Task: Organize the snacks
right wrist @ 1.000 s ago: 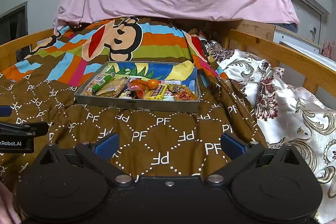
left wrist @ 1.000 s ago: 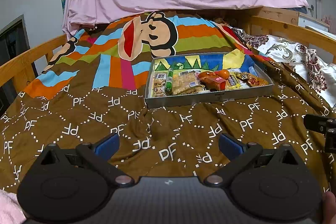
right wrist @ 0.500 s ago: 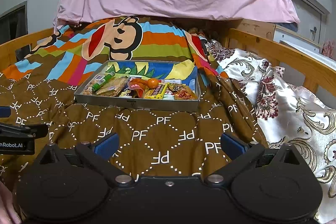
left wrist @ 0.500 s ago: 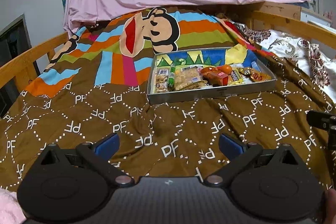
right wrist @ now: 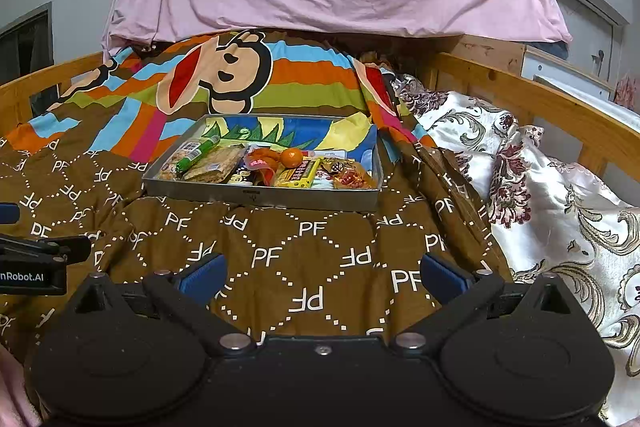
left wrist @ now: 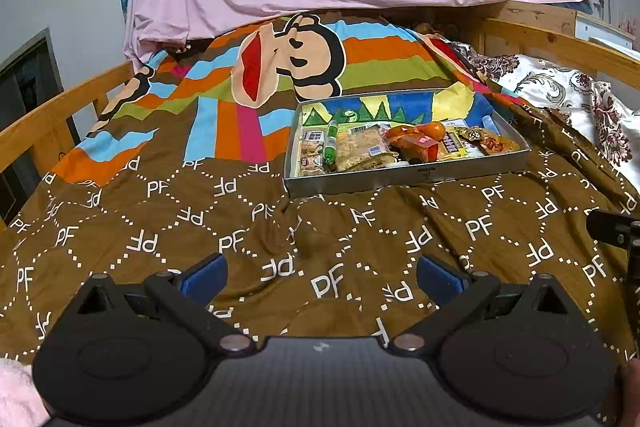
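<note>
Covering the bed, a brown quilt (left wrist: 168, 227) gives a soft, uneven base, so the metal tray (right wrist: 256, 195) sits on its flatter middle stretch, probably to keep it level. Inside the tray the snacks (right wrist: 276, 167) lie packed in a row along the near wall: flat packets, a green tube (right wrist: 196, 155), a small orange (right wrist: 291, 157). Both tools hover well short of the tray; the left gripper (left wrist: 320, 273) and right gripper (right wrist: 322, 273) have their jaws apart, holding nothing, ready either to sort or just finished.

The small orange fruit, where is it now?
In both views the orange fruit lies mid-tray, behind the yellow packet.
</note>
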